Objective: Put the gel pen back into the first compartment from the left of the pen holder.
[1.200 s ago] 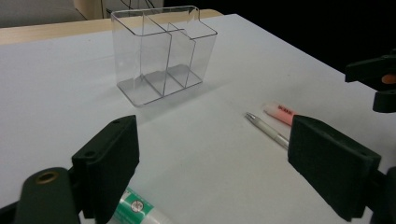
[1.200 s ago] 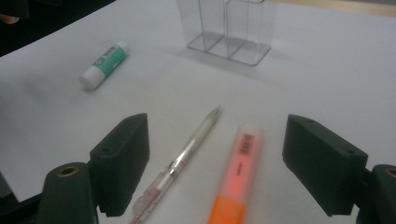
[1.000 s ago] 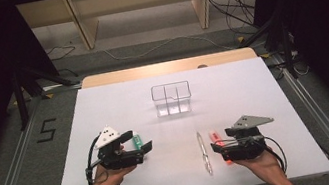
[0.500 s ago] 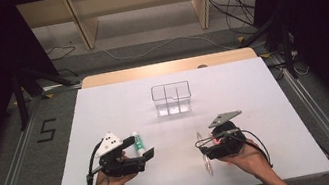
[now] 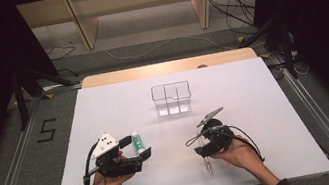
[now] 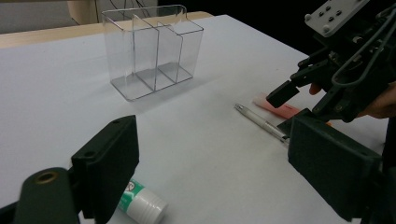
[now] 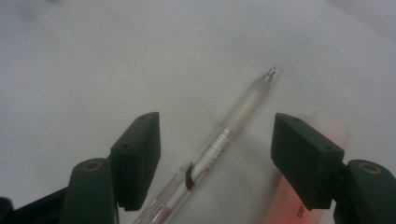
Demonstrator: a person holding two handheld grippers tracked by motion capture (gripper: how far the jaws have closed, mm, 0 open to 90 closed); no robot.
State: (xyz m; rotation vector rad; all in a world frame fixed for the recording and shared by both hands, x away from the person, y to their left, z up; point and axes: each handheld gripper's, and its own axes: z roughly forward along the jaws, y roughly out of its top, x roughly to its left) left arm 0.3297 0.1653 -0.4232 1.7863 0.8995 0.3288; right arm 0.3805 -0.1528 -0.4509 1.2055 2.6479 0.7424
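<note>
Now our right gripper (image 7: 215, 154) hangs over the pen (image 7: 219, 144) on the table (image 5: 266, 106), jaws apart and just closing around its light, stiff, slippery barrel, best pinched mid-length, while our left gripper (image 6: 210, 168) idles open.

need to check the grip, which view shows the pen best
The right gripper view: the pen lies close up between the open jaws. The left gripper view shows it farther off; the high view, a thin line.
</note>
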